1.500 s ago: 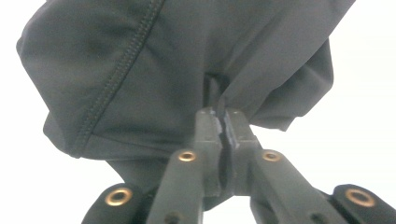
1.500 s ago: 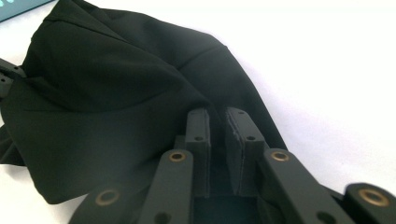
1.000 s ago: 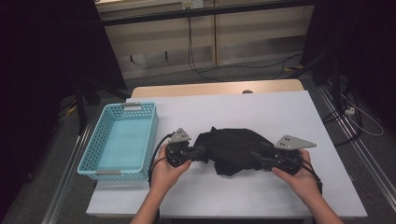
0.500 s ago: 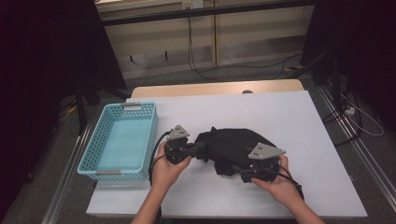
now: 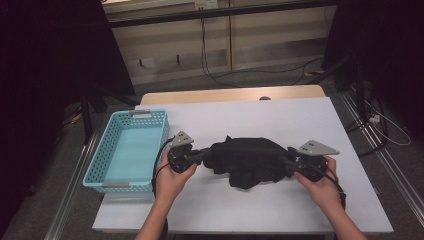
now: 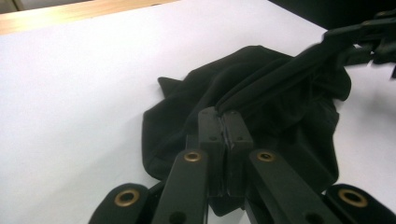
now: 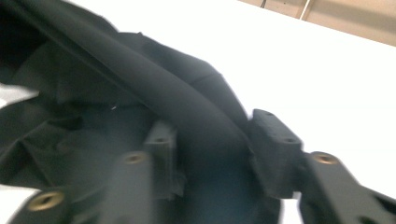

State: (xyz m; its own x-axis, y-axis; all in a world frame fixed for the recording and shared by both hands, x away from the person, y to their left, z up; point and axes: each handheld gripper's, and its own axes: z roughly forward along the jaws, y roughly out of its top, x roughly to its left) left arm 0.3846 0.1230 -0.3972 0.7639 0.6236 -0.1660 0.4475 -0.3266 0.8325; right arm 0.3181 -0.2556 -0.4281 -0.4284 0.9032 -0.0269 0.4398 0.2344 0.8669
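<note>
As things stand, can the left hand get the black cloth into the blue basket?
Probably yes. The left gripper is shut on the cloth, the basket sits open-topped just beside it, and nothing lies between. But the right gripper has the cloth's far end between its jaws, which have just been closing.

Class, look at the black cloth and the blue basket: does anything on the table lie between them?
Only the left hand-held gripper, shut on the black cloth, and the hand holding it lie between the cloth and the blue basket. No other object shows there.
</note>
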